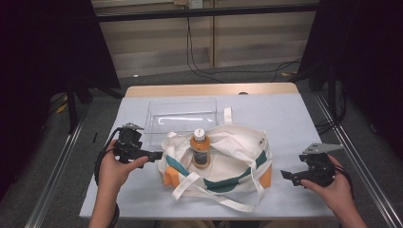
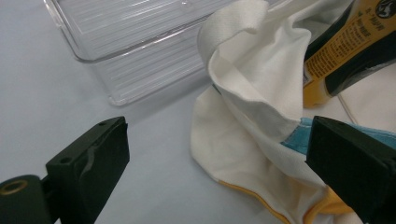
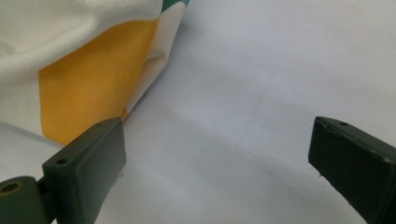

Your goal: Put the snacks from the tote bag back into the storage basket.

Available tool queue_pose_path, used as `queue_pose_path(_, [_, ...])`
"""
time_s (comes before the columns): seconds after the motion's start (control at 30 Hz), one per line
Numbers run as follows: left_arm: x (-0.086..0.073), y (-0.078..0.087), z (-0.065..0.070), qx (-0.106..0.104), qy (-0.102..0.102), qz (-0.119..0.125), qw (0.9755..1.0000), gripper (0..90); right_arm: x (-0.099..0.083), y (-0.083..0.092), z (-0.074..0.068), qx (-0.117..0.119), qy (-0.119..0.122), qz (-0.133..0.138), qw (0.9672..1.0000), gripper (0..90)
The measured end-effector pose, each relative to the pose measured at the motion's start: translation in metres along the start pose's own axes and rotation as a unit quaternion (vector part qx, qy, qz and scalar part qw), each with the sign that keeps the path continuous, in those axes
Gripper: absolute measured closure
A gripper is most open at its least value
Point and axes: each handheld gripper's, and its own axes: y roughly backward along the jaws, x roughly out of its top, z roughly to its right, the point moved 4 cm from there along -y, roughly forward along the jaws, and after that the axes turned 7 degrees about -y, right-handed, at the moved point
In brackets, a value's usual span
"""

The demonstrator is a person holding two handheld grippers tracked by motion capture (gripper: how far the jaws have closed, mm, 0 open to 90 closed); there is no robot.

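On table (image 1: 294, 118), white tote (image 1: 228, 166) w/ orange/green patches, slumped open.

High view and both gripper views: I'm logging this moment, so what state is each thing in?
Bag: lying on the table, mouth open, straps loose.
Bottle: capped, resting in the bag's mouth.
Tray: empty, upright, behind the bag.
Left gripper: open, at the bag's left edge.
Right gripper: open, holding nothing, right of the bag.
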Motion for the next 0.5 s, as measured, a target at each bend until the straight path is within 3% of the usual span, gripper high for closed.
queue_pose_path(0.2, [0.006,-0.003,0.008,-0.008,-0.003,-0.009,0.9999,6.0,-0.002,0.002,-0.001,-0.003,-0.001,0.000,1.0000,3.9])
queue_pose_path(0.37, [0.016,-0.002,0.015,-0.016,-0.017,-0.012,0.9997,5.9,-0.004,0.002,-0.002,-0.003,0.003,-0.003,1.0000,4.0])
queue_pose_path(0.5, [0.024,-0.002,0.021,-0.009,-0.031,-0.019,0.9993,5.9,-0.007,0.003,-0.003,-0.004,0.004,-0.004,1.0000,4.1])
